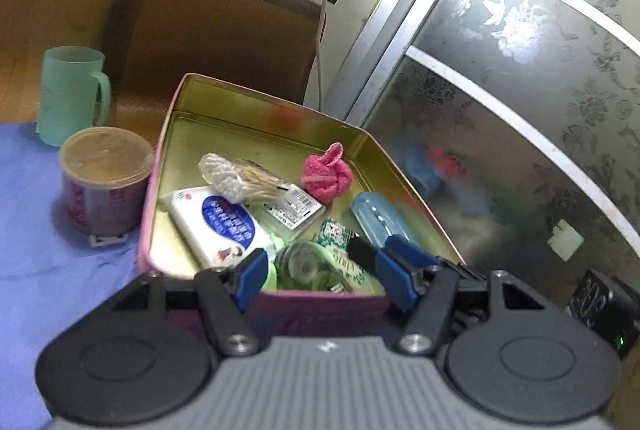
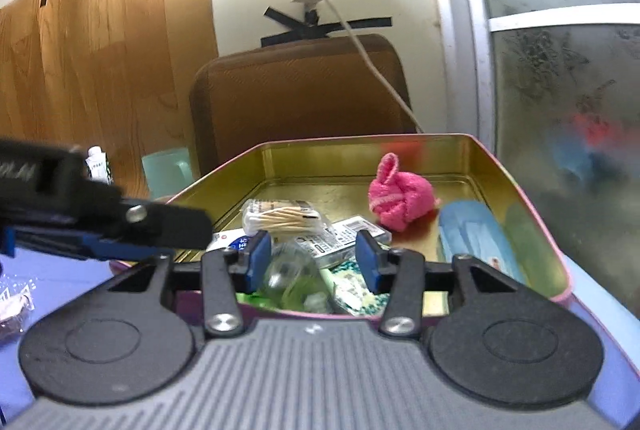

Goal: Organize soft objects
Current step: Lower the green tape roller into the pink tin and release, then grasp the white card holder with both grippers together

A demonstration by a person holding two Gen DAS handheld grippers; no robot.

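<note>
A pink tin box (image 1: 264, 101) (image 2: 532, 201) with a gold inside stands open on a blue cloth. In it lie a pink rolled towel (image 1: 326, 177) (image 2: 400, 197), a white knitted piece under a pack of cotton swabs (image 1: 248, 177) (image 2: 280, 218), a white tissue pack (image 1: 220, 222), a blue mask pack (image 1: 380, 218) (image 2: 476, 234) and a clear green tape dispenser (image 1: 304, 266) (image 2: 292, 278). My left gripper (image 1: 320, 270) is open at the box's near rim. My right gripper (image 2: 312, 262) is open above the near rim. The left gripper (image 2: 100, 230) shows at the left in the right wrist view.
A mint green mug (image 1: 72, 93) and a round lidded tub (image 1: 104, 177) stand left of the box. A brown chair back (image 1: 216, 29) (image 2: 300, 97) is behind it. A frosted glass door (image 1: 520, 89) rises on the right. A white cable (image 2: 360, 41) hangs down.
</note>
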